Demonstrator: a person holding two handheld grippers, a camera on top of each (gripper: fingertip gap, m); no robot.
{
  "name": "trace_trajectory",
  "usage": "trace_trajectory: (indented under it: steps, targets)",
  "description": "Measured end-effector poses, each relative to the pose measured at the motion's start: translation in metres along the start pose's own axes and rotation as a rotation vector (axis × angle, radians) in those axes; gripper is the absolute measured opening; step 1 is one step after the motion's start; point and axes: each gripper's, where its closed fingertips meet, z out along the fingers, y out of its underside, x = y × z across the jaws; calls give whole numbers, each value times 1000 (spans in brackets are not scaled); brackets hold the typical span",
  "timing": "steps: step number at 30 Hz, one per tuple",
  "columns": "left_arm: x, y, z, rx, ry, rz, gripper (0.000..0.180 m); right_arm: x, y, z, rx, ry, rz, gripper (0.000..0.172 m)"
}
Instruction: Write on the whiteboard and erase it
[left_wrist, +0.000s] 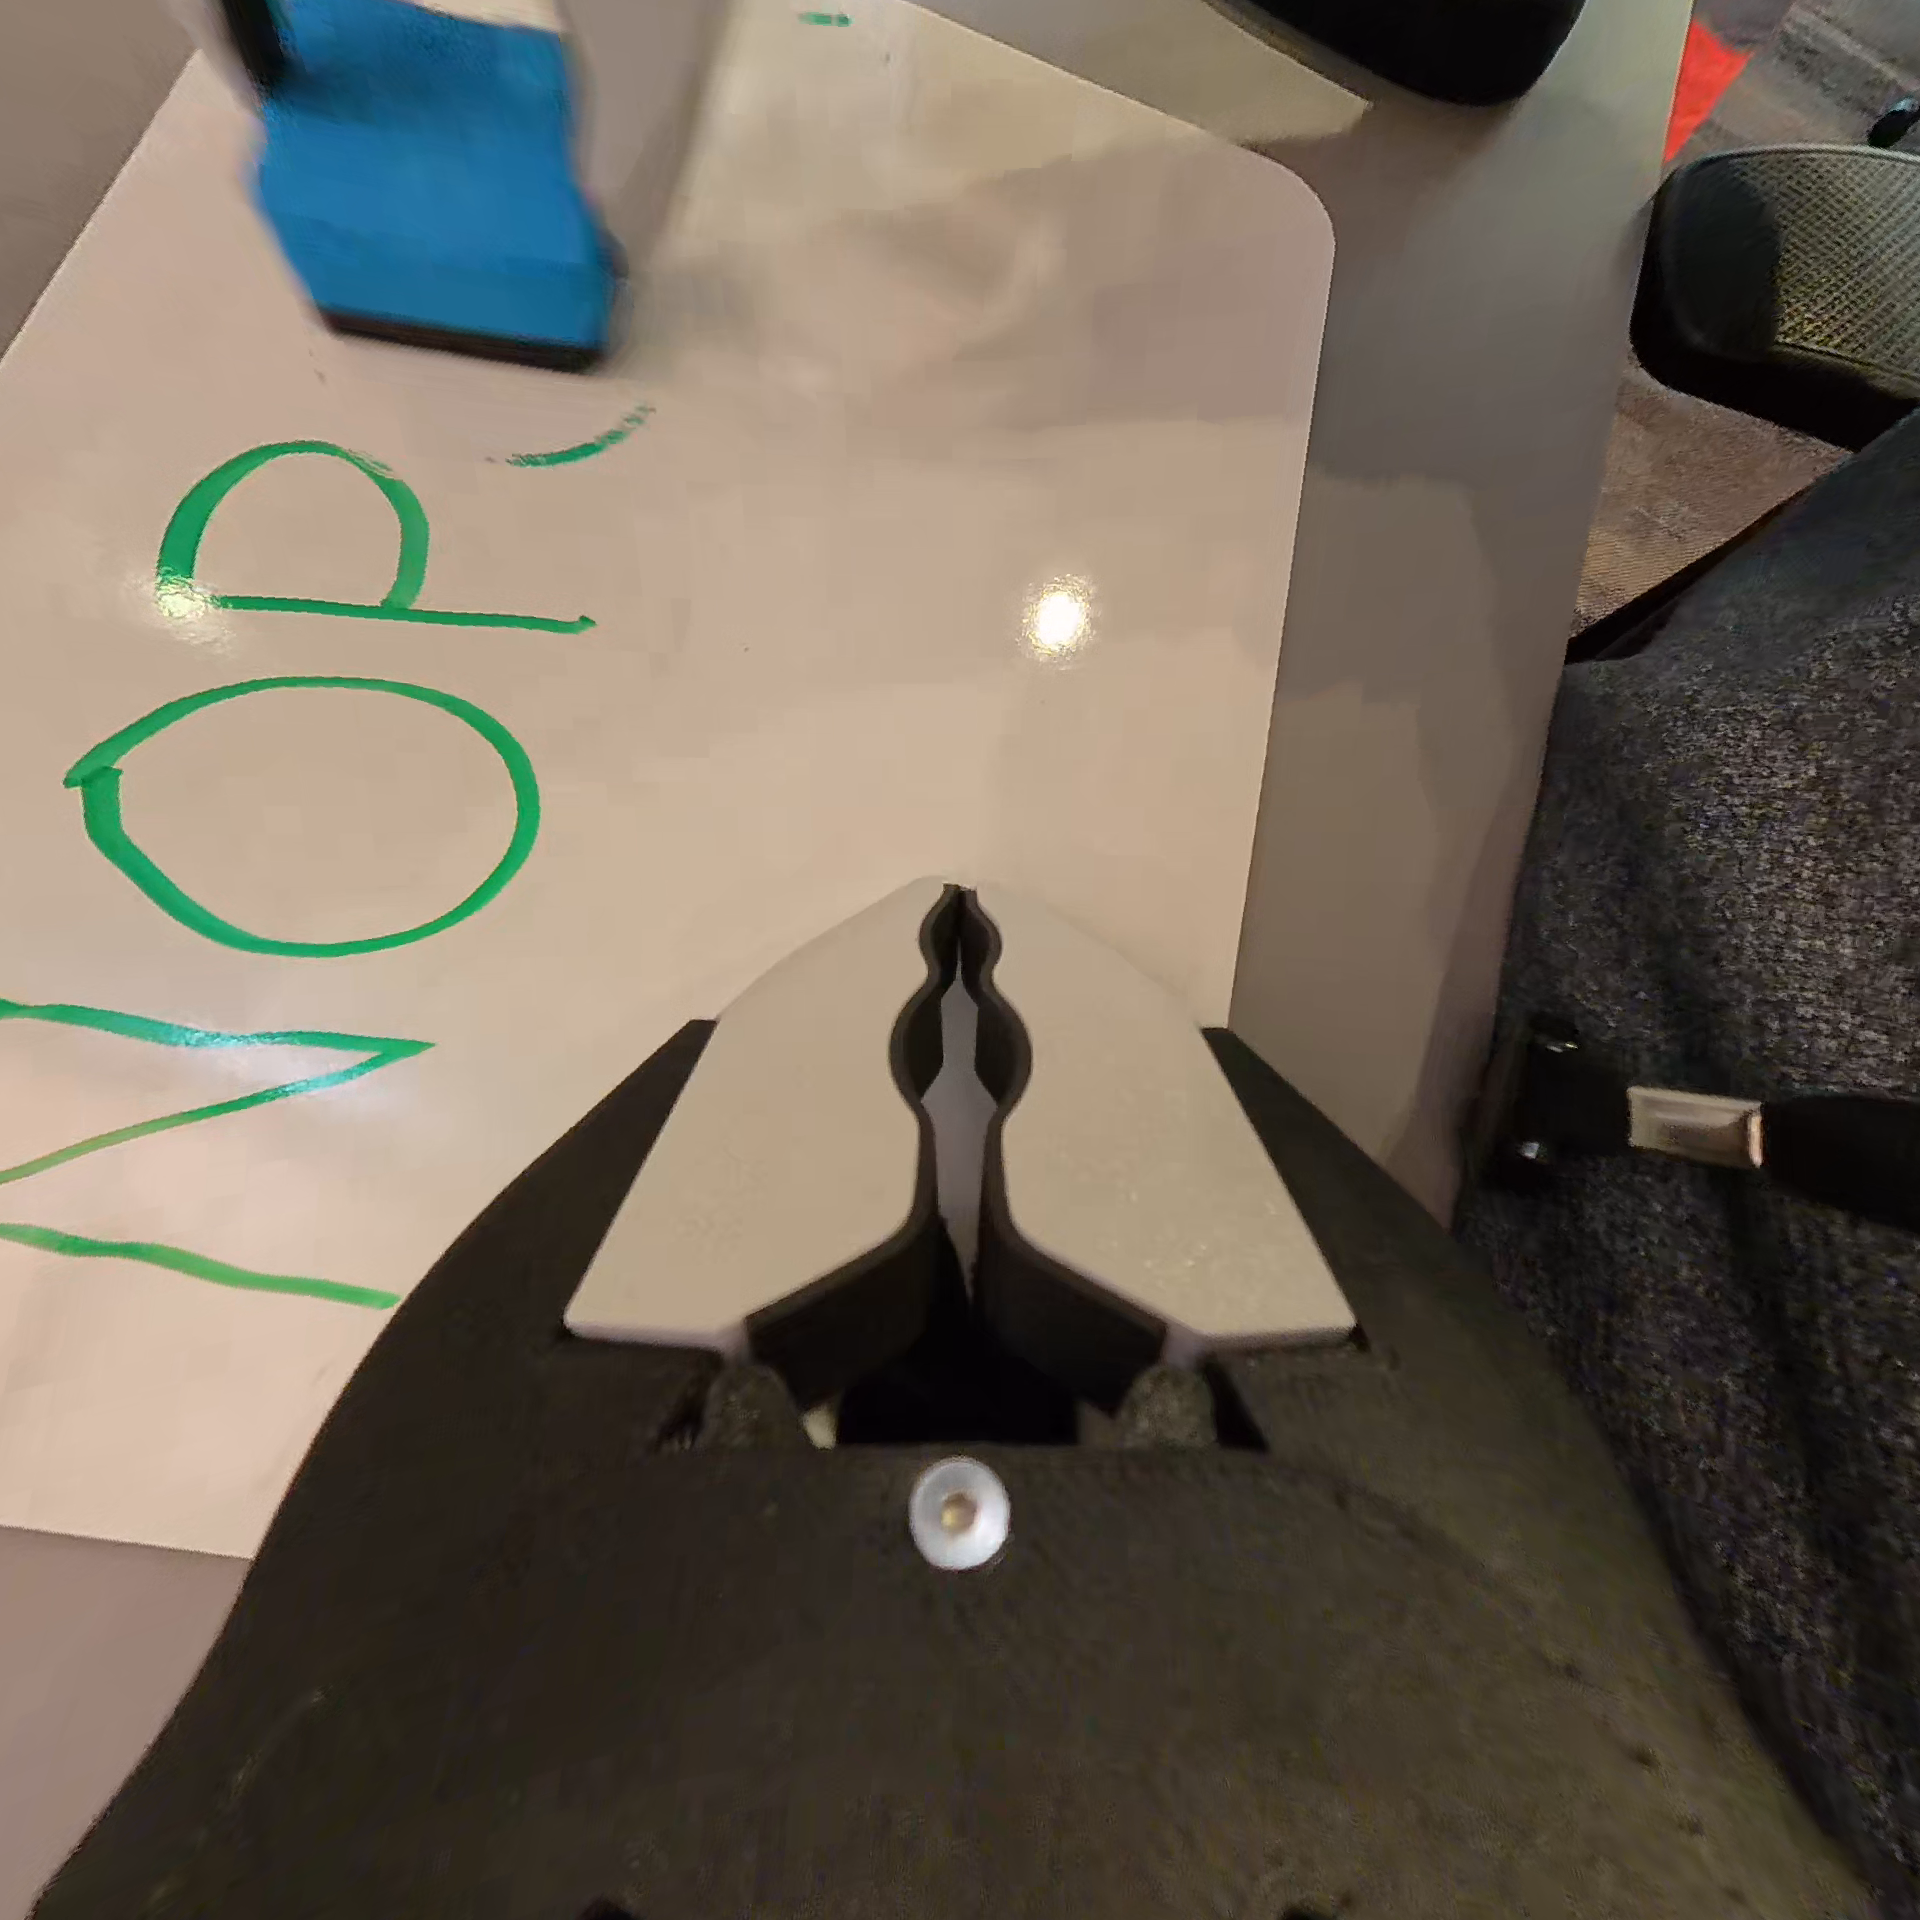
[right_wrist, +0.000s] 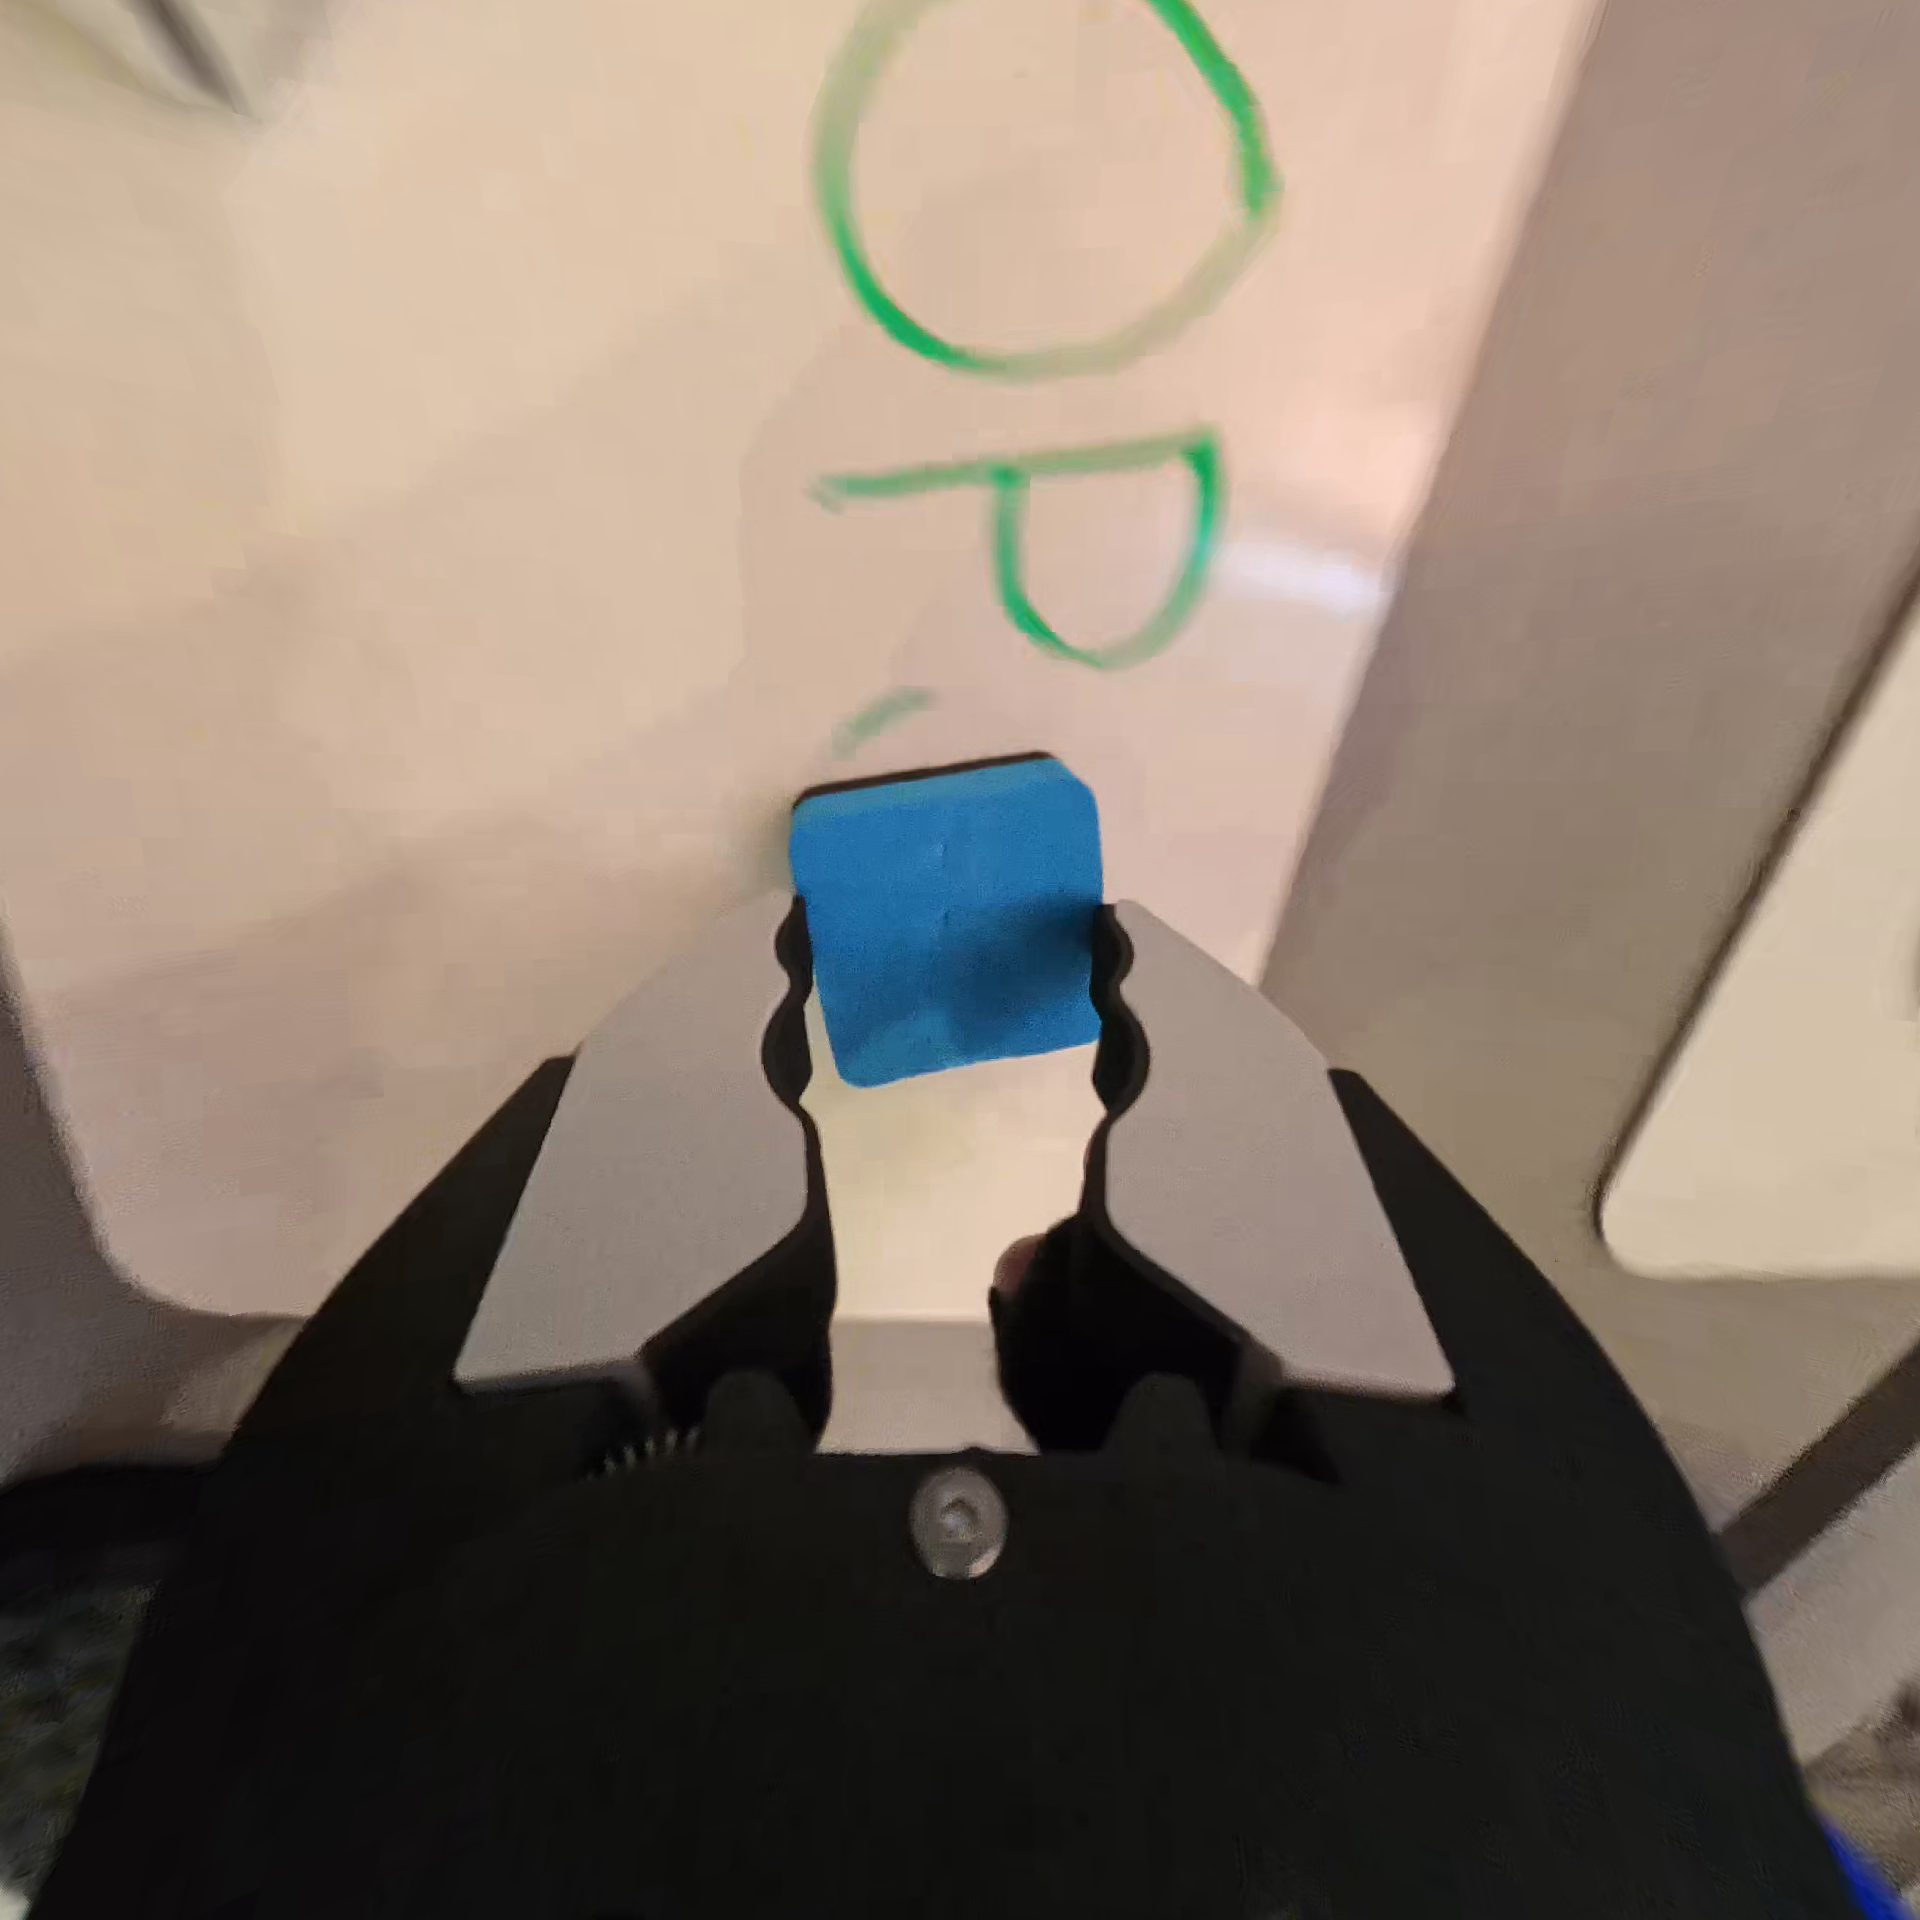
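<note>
Grey desk (left_wrist: 1382, 582) carries the glossy whiteboard (left_wrist: 831, 644), with dark mesh chairs (left_wrist: 1787, 281) beyond its edge. Green handwriting (left_wrist: 312, 810) runs along the board, a smeared fragment nearest the blue eraser (right_wrist: 940, 925). Right gripper (right_wrist: 951, 977) clamps the eraser on both sides, its black felt face down on the board. Left gripper (left_wrist: 958, 914) hovers clenched on nothing.

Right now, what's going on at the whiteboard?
Erasing is under way. The right tool grips a blue eraser from both sides and holds it on the whiteboard, beside a smudged remnant. Several green letters are not yet wiped. The left tool is shut and empty, near the board's edge.
</note>
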Motion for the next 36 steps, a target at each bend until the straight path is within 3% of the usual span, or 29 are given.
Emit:
trace_trajectory:
  steps: [1, 2, 5, 8, 9, 12, 17, 19, 21, 23, 25, 28, 31, 36]
  targets:
    - [0, 0, 0, 0, 2, -2, 1, 18, 8, 2, -9, 49, 75, 54]
    - [0, 0, 0, 0, 6, -6, 1, 25, 3, 3, 8, 52, 117, 53]
    - [0, 0, 0, 0, 4, -3, 1, -8, -27, 4, 43, -16, -67, 53]
    - [0, 0, 0, 0, 3, -3, 1, 18, 3, 3, -20, 34, 56, 53]
    - [0, 0, 0, 0, 6, -6, 1, 22, -6, 4, 7, 42, 71, 53]
    - [0, 0, 0, 0, 6, -5, 1, -10, -34, 5, 41, -2, -95, 53]
    - [0, 0, 0, 1, 15, -14, 1, -25, 56, -13, -84, -59, 125, 53]
    - [0, 0, 0, 1, 17, -16, 1, -43, 66, -17, -100, -57, 135, 53]
    - [0, 0, 0, 1, 14, -13, 1, -43, 51, -13, 9, 5, 156, 53]
    - [0, 0, 0, 1, 14, -14, 1, -34, 76, -15, -45, 77, 250, 53]
    - [0, 0, 0, 1, 9, -9, 1, -46, 100, -21, -63, 27, 326, 53]
    - [0, 0, 0, 1, 16, -17, 1, -51, 75, -17, -2, 68, 221, 53]
    - [0, 0, 0, 1, 14, -16, 1, -43, 81, -17, -2, 86, 297, 53]
    - [0, 0, 0, 1, 17, -18, 1, -36, 29, -8, 61, 64, 157, 53]
